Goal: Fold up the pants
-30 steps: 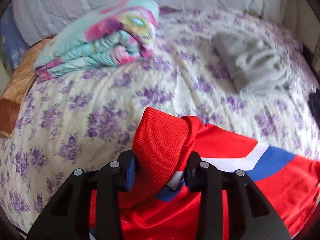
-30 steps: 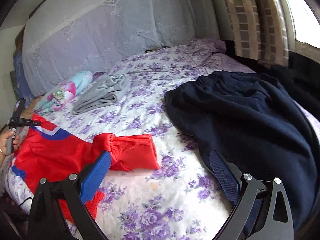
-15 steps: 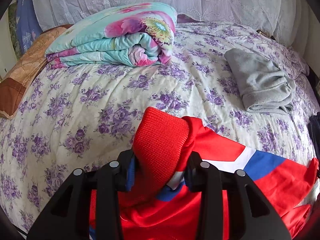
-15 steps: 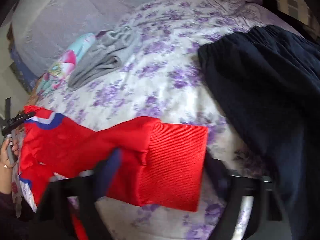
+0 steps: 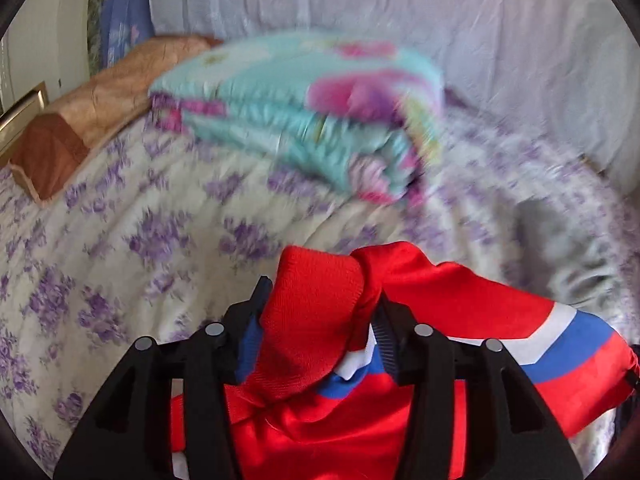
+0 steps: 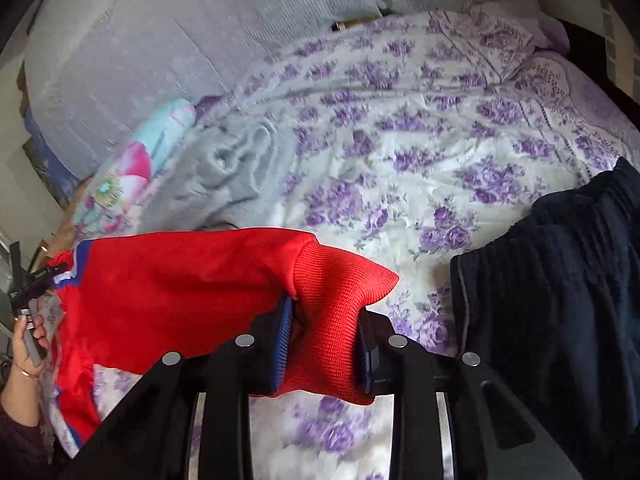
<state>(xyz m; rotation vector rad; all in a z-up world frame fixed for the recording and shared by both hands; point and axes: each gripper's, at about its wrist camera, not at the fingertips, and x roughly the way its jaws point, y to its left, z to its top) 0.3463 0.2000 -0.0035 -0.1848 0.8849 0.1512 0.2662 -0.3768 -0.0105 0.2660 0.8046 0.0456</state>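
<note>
Red track pants [image 5: 460, 304] with a blue and white stripe hang between both grippers over the bed. In the left wrist view one ribbed red cuff [image 5: 316, 300] stands up between the fingers of my left gripper [image 5: 322, 296]. Its jaws are opening, and the pads still touch the cloth. In the right wrist view my right gripper [image 6: 324, 312] is shut on the other ribbed cuff [image 6: 340, 280], and the red leg [image 6: 180, 280] stretches left towards the hand [image 6: 24, 344] that holds the left gripper.
The bed has a white sheet with purple flowers [image 6: 440, 120]. A folded turquoise floral quilt [image 5: 304, 120] and a brown pillow [image 5: 80, 120] lie at the back left. Beside the quilt sits a grey folded garment [image 6: 228, 168], and a dark navy garment [image 6: 560, 300] covers the right.
My right gripper, open above the bed a second ago, swung left, shut on the red cuff and lifted it. My left gripper moved sideways with its cuff, and its jaws stand slightly wider.
</note>
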